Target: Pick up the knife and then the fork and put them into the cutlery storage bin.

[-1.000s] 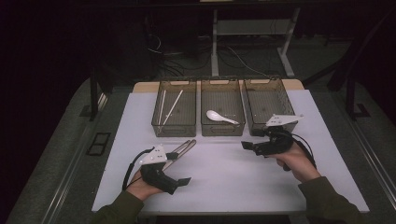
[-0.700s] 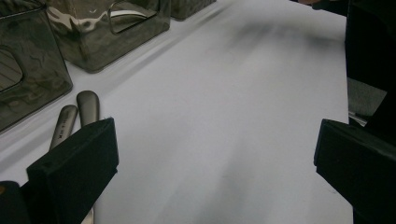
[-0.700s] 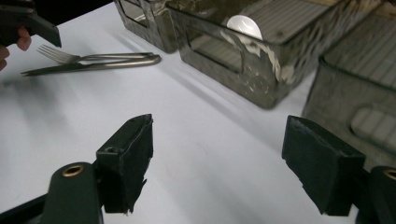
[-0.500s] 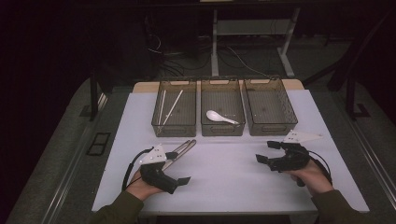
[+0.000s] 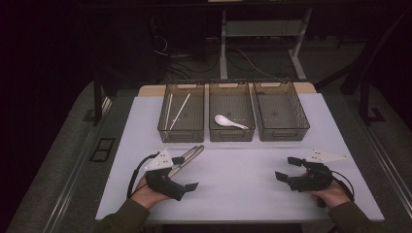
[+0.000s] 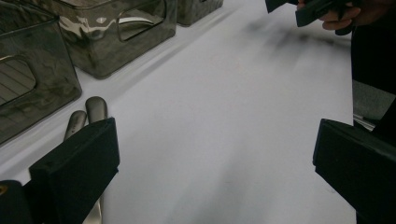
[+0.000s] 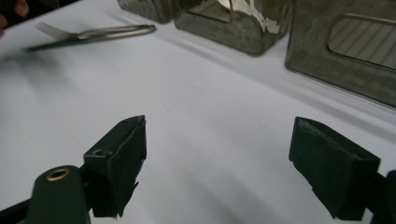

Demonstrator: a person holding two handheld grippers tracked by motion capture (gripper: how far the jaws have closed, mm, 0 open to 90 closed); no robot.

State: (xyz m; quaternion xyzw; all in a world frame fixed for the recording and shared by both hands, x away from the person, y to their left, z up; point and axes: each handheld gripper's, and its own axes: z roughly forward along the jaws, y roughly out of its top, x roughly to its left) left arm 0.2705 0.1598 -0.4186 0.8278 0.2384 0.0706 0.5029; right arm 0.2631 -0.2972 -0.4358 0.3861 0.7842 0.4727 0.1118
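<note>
While both grippers rest low on the table (image 5: pixel 243 170) with jaws wide and empty, the metal cutlery (image 5: pixel 187 156) lies just beside the left gripper (image 5: pixel 187 179), outside its near jaw. Thin, stiff and slippery, it probably wants pinching mid-handle.

1. The high view looks forward and down from above my side of the white table (image 5: pixel 243 165), far enough to take in all three bins (image 5: pixel 232 118).
2. The left gripper view sits low, close to the tabletop, facing across toward my right hand (image 6: pixel 348 14).
3. The right gripper view sits equally low, facing the bins and the cutlery (image 7: pixel 93 33).
4. Both gripper views share the table's middle and the bin fronts.
</note>
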